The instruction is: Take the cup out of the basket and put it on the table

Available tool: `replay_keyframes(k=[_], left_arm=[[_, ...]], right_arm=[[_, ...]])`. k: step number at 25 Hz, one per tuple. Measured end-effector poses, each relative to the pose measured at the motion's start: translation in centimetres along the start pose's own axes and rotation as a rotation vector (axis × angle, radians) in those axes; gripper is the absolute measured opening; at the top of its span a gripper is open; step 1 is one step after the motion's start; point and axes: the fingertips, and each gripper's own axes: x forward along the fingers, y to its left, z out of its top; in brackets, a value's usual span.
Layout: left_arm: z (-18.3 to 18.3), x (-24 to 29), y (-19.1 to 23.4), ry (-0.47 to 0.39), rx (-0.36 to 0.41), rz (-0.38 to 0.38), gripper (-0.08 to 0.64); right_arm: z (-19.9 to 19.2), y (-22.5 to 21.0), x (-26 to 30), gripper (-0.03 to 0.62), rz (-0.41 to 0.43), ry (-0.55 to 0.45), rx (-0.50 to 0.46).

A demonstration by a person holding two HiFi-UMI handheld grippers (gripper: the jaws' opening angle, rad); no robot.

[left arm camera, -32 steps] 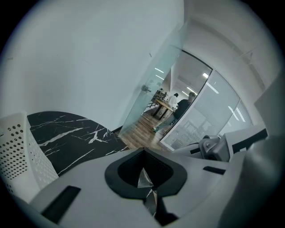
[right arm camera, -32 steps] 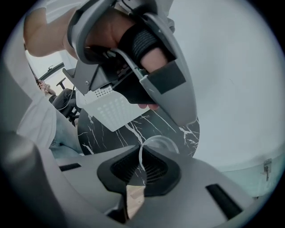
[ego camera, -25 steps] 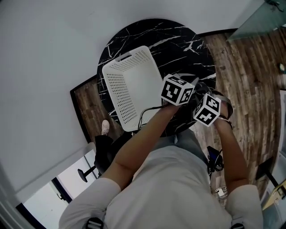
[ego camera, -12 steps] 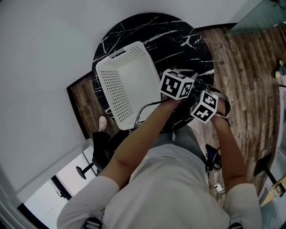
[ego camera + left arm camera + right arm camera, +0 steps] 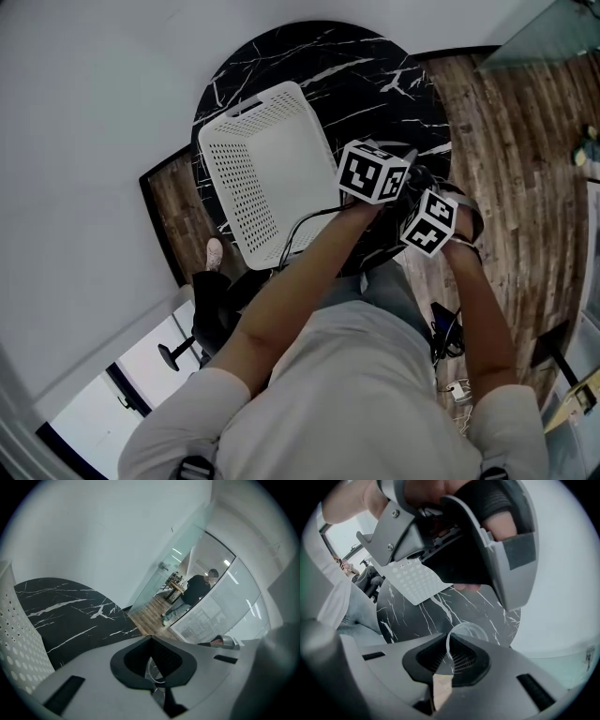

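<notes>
A white perforated basket [image 5: 234, 187] stands empty on the left half of a round black marble table [image 5: 375, 84]. A clear plastic cup [image 5: 468, 632] hangs over the table's right part, outside the basket. My right gripper [image 5: 449, 656] is shut on its near wall. The basket's corner [image 5: 415, 581] shows beyond it. My left gripper [image 5: 154, 667] hovers just above and left of the right one, its grey body [image 5: 497, 541] filling the top of the right gripper view. Its jaws stand together with nothing clearly held. The basket wall [image 5: 18, 639] is at its left.
Wooden floor [image 5: 506, 141] lies right of the table, and a white wall runs behind and left of it. A glass partition with a person [image 5: 194, 590] behind it stands beyond the table. A shoe [image 5: 214, 253] shows below the table's left edge.
Both grippers stay close together over the table's right side, nearly unmoved. The head view has shifted slightly, so basket and table sit a little higher and further left.
</notes>
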Motion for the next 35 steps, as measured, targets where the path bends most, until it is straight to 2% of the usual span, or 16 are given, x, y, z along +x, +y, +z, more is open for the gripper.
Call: replay_keyframes(k=[35], left_arm=[[-0.3, 0.9, -0.2, -0.003, -0.022, -0.008, 0.005]], right_arm=[[-0.8, 0.3, 1.5, 0.025, -0.02, -0.003, -0.012]])
